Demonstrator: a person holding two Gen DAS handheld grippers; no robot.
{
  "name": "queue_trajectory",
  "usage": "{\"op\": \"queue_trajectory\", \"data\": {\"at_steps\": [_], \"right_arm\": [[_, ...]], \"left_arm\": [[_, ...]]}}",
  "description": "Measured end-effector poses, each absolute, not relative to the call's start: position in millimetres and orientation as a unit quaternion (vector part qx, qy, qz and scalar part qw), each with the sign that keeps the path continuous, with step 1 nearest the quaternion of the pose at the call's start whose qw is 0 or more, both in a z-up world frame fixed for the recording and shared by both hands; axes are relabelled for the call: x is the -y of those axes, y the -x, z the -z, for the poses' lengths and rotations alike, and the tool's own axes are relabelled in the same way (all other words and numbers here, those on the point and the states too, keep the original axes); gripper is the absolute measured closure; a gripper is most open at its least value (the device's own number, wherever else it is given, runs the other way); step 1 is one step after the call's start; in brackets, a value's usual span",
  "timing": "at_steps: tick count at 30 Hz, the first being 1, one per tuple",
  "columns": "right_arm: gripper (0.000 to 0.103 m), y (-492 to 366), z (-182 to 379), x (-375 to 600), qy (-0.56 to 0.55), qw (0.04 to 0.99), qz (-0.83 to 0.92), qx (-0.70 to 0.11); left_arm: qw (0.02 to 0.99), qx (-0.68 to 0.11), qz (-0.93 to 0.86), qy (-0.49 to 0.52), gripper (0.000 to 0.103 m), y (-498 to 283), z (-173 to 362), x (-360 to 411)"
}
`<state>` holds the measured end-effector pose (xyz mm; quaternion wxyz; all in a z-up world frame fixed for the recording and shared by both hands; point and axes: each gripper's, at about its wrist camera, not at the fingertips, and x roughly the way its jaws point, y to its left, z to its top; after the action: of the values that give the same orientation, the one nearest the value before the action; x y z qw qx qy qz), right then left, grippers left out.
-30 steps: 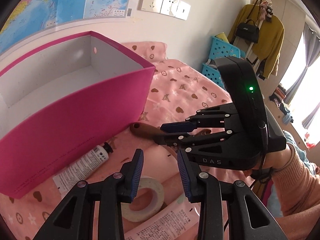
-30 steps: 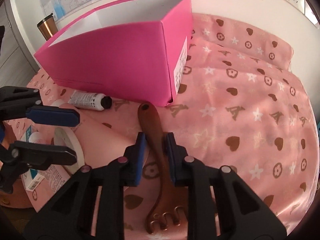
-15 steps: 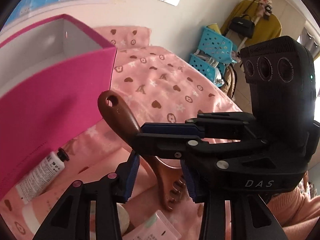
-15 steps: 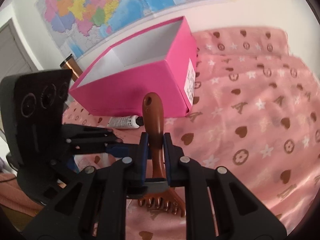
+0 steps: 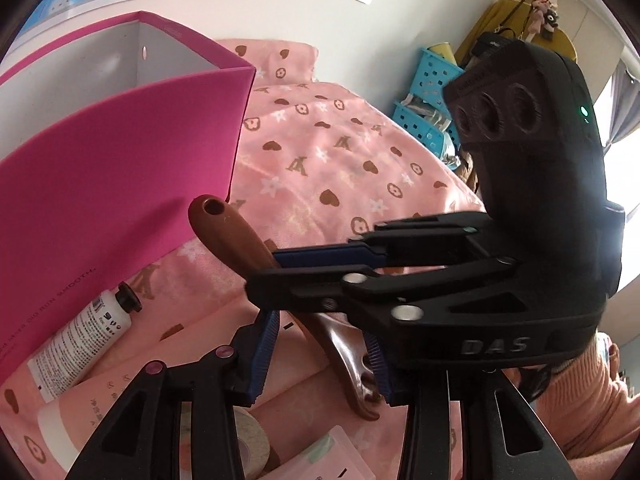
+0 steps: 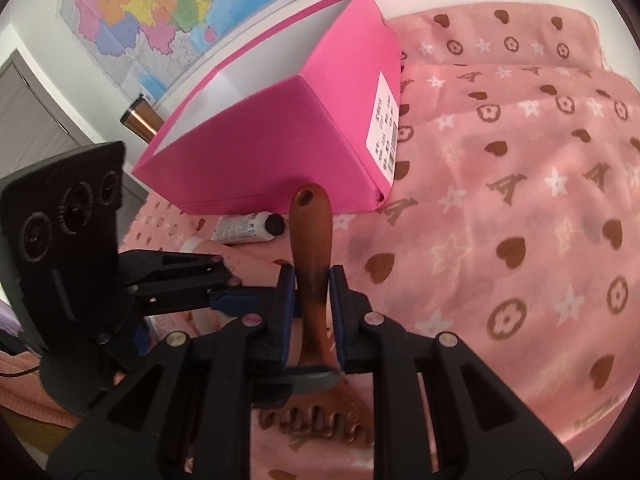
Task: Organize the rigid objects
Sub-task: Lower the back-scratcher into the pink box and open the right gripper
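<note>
A brown wooden comb (image 6: 310,232) with a holed handle is lifted off the pink bedspread, handle tip toward the open pink box (image 6: 280,128). My right gripper (image 6: 311,280) is shut on the handle's middle; its jaws are opening, with the handle between both pads. In the left wrist view the right gripper (image 5: 264,276) reaches in from the right. My left gripper (image 5: 320,340) is open around the comb's (image 5: 236,240) neck, just above the teeth. A clear gap shows at its left pad; its right pad lies close to the comb's head.
A white tube with a black cap (image 5: 80,344) lies against the box front (image 5: 120,184). A pink tube (image 5: 120,384), a tape roll (image 5: 252,440) and a pink packet (image 5: 320,456) lie under the left gripper. Blue baskets (image 5: 424,92) stand beyond the bed. A copper tumbler (image 6: 140,120) stands behind the box.
The right gripper has raised the comb off the bedspread and tilted its handle up. The left gripper has moved in from above the tape roll, and its fingers now straddle the comb's neck.
</note>
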<state>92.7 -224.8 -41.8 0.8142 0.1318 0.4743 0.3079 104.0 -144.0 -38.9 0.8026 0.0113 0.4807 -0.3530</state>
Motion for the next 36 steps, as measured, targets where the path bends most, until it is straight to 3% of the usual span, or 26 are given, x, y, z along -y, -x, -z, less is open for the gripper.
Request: {"op": "queue_trajectory", "data": {"at_steps": [7, 21, 36], "right_arm": [[0.083, -82.9, 29.8, 216.7, -0.094, 0.84, -0.284, -0.453], [0.084, -85.4, -78.4, 195.1, -0.062, 0.893, -0.297, -0.333], [0.084, -170.0, -96.1, 167.3, -0.072, 0.895, -0.285, -0.337]], "left_arm": [[0.812, -0.457, 0.363, -0.012, 0.064, -95.2, 25.7, 137.3], [0.871, -0.347, 0.346, -0.039, 0.065, -105.0, -73.7, 108.0], [0.877, -0.361, 0.317, -0.014, 0.065, -172.4, -91.1, 78.1]]}}
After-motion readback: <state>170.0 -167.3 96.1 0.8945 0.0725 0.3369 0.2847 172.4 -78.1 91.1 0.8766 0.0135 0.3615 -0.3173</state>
